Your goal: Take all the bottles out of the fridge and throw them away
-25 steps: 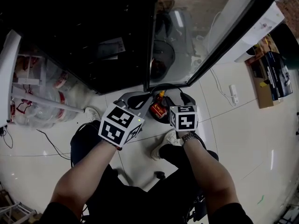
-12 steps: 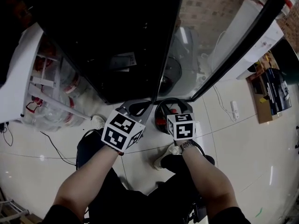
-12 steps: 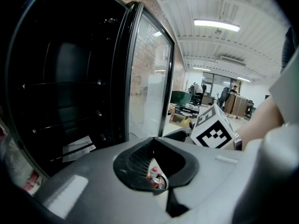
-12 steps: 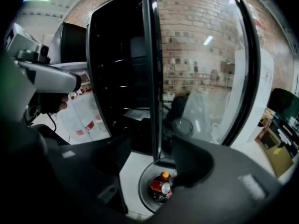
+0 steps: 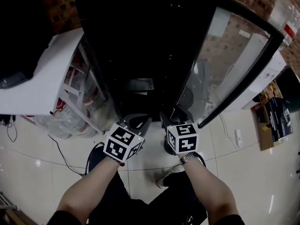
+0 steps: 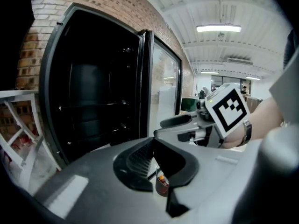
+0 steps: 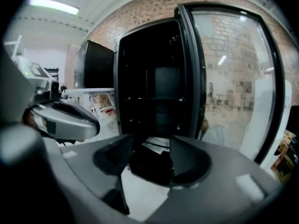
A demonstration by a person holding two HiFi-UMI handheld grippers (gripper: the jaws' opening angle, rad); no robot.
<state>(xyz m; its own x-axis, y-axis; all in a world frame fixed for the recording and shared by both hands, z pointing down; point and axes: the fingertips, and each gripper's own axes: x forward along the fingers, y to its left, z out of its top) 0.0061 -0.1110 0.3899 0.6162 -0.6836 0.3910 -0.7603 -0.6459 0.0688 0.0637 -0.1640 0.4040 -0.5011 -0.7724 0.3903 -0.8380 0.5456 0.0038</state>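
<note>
bottle [image 6: 161, 185] sitting low under left gripper [image 6: 152, 143], showing through the slit behind its tips | fridge [image 5: 140, 46] standing open just ahead, dark inside | left gripper jaws resting together, gripping nothing | right gripper [image 7: 152, 146] jaws standing apart, just been closing slightly, nothing between

Grey left gripper [image 5: 139, 121], grey right gripper [image 5: 165, 119], black-and-white marker cubes [image 5: 123, 143] (one each), wristwatch [image 5: 189, 158], dark trousers [image 5: 140, 211]

The fridge [image 5: 140, 41] is black inside and out, against a red-brown brick wall [image 5: 58, 13] and above a glossy off-white tiled floor [image 5: 262, 172]. The left gripper [image 5: 139, 120] and right gripper [image 5: 164, 117] are grey, and each cube carries black-and-white square markers. The bottle [image 6: 161, 185] shows dark red with orange.
</note>
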